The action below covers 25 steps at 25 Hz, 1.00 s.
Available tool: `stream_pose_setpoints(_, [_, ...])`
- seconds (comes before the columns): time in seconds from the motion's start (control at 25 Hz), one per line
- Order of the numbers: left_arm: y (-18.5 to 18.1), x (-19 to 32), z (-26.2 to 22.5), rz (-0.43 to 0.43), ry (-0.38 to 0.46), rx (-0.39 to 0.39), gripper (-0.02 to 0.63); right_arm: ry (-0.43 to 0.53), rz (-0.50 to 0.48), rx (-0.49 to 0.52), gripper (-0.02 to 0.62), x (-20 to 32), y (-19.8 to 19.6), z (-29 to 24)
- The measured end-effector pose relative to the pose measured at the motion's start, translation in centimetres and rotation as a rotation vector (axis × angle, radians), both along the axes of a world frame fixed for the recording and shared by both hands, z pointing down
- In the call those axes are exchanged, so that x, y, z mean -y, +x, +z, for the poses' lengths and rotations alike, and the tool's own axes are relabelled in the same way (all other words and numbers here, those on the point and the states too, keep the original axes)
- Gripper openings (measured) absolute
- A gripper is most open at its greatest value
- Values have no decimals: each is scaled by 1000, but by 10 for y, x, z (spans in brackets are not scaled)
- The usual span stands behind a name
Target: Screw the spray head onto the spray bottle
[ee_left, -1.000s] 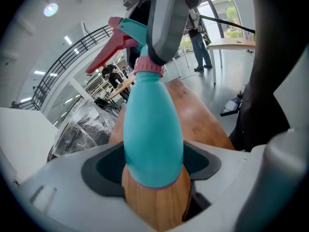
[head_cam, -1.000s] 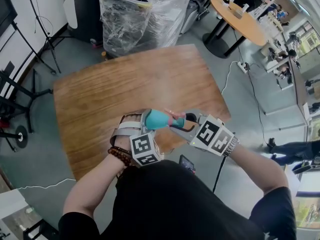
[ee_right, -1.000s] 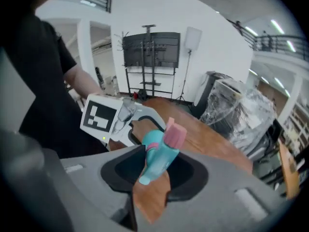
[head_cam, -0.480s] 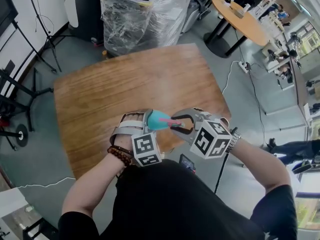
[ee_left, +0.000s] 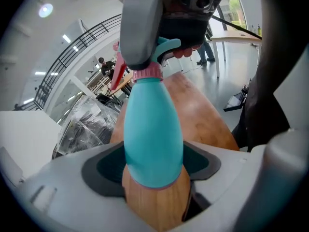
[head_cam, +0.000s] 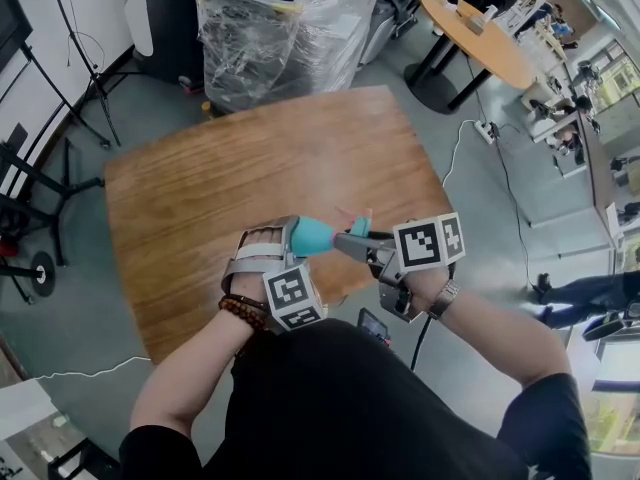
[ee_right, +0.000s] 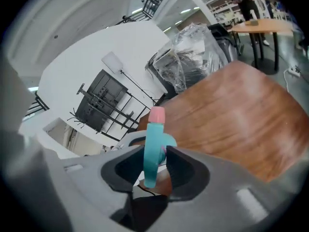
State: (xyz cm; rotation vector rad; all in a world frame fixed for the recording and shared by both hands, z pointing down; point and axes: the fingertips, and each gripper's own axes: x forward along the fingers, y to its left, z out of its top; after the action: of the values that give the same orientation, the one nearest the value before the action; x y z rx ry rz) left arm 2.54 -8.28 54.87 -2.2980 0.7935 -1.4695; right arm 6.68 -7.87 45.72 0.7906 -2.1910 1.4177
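A brown wooden table (head_cam: pixel 250 158) stands on a grey floor. At the far left of the head view there are black stands (head_cam: pixel 30 183) by a white wall. Behind the table is a bulky load wrapped in clear plastic (head_cam: pixel 285 28). Further right stands a round wooden table (head_cam: pixel 480 38), and a white cable (head_cam: pixel 470 138) lies on the floor.

The spray bottle (head_cam: pixel 312 236) is teal, with a rounded body that narrows to the neck. It is held in the air over the near edge of the table, lying almost level, with its neck toward the right. The spray head (head_cam: pixel 358 230) is teal too, with a pink nozzle tip, and its pink collar (ee_left: pixel 147 73) sits on the neck of the bottle. I cannot tell how far it is screwed on.

The left gripper (head_cam: pixel 290 243) has its jaws wide apart and clamped around the thick lower body of the bottle (ee_left: pixel 153 129). The right gripper (head_cam: pixel 362 248) has its jaws much closer together; in the right gripper view they pinch the thin spray head (ee_right: pixel 153 144) from both sides.
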Motion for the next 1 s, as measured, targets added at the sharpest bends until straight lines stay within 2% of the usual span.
stream_pose_setpoints(0.12, [9, -5, 2, 4, -42, -91, 383, 36, -15, -4, 185, 3, 4, -4])
stream_pose_setpoints(0.24, [11, -9, 3, 16, -83, -152, 383, 106, -53, -28, 201, 4, 12, -16])
stream_pose_setpoints(0.32, [7, -10, 5, 28, -111, -160, 385, 209, -125, -61, 207, 2, 19, -29])
stream_pose_setpoints(0.36, [4, -9, 7, 37, -126, -156, 385, 292, -186, -91, 207, 1, 21, -38])
stream_pose_setpoints(0.44, [-3, -9, 10, 63, -156, -143, 385, 556, -392, -216, 206, -6, 22, -56])
stream_pose_setpoints(0.56, [-8, -12, 12, 133, -199, -121, 385, 1033, -847, -532, 206, -32, 11, -63])
stream_pose_setpoints(0.64, [-6, -17, 12, 194, -226, -102, 385, 1234, -1090, -668, 206, -49, 2, -53])
stream_pose_setpoints(0.76, [-2, -26, 15, 276, -253, -57, 385, 1403, -1380, -816, 206, -64, 0, -29])
stream_pose_setpoints(0.84, [0, -33, 17, 318, -261, -26, 386, 1445, -1519, -869, 207, -71, 2, -13])
stream_pose_setpoints(0.92, [3, -39, 17, 353, -258, -8, 385, 1443, -1597, -884, 206, -76, 1, 0])
stream_pose_setpoints(1.0, [7, -43, 14, 380, -247, 0, 385, 1454, -1621, -881, 206, -77, -5, 6])
